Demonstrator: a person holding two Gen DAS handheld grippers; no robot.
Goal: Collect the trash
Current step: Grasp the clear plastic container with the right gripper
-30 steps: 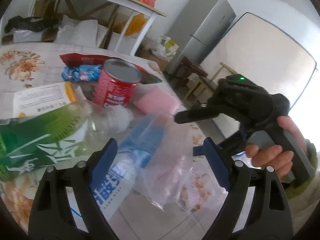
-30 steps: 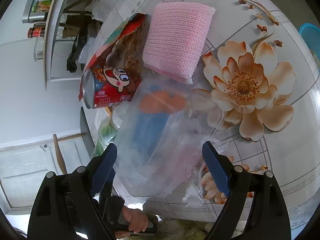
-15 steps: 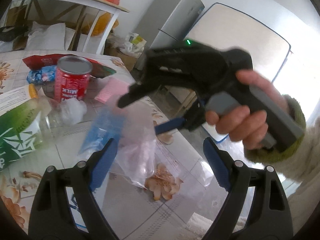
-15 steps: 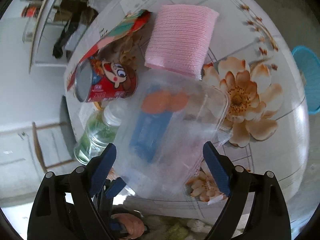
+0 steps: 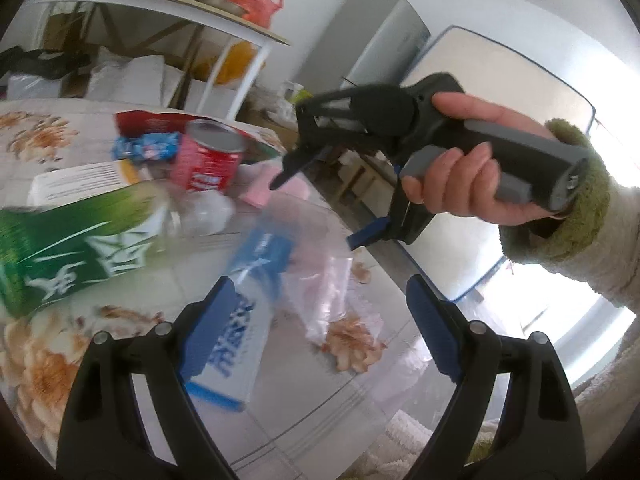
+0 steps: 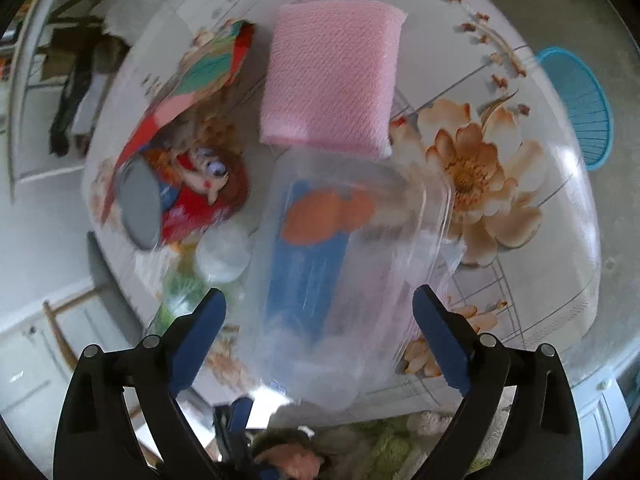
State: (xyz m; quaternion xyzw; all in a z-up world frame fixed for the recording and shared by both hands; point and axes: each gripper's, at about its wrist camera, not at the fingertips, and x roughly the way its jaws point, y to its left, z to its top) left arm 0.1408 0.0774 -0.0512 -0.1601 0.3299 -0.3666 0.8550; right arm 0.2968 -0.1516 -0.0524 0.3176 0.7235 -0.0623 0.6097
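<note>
Trash lies on a flower-print table (image 5: 280, 400): a clear plastic bag (image 5: 312, 248) over a blue-and-white box (image 5: 236, 344), a green-labelled bottle (image 5: 72, 248), a red can (image 5: 208, 160), a red snack wrapper (image 5: 148, 122) and a blue candy wrapper (image 5: 146, 148). My left gripper (image 5: 320, 284) is open low over the box and bag, holding nothing. A hand holds my right gripper (image 5: 320, 210) above the bag. In the right wrist view the right gripper (image 6: 320, 294) points steeply down. Its jaws are opening, and the clear bag (image 6: 352, 280) lies below and between them, untouched by the pads.
A pink sponge (image 6: 332, 80) lies beyond the bag, next to the red can (image 6: 192, 200). A blue basket (image 6: 580, 108) stands on the floor past the table edge. A white carton (image 5: 80, 184) lies behind the bottle. A cluttered shelf (image 5: 160, 4) and a fridge (image 5: 360, 48) stand behind.
The right gripper has lifted and tipped more steeply down over the clear bag, its jaws a little wider. The left gripper has shifted sideways along the table.
</note>
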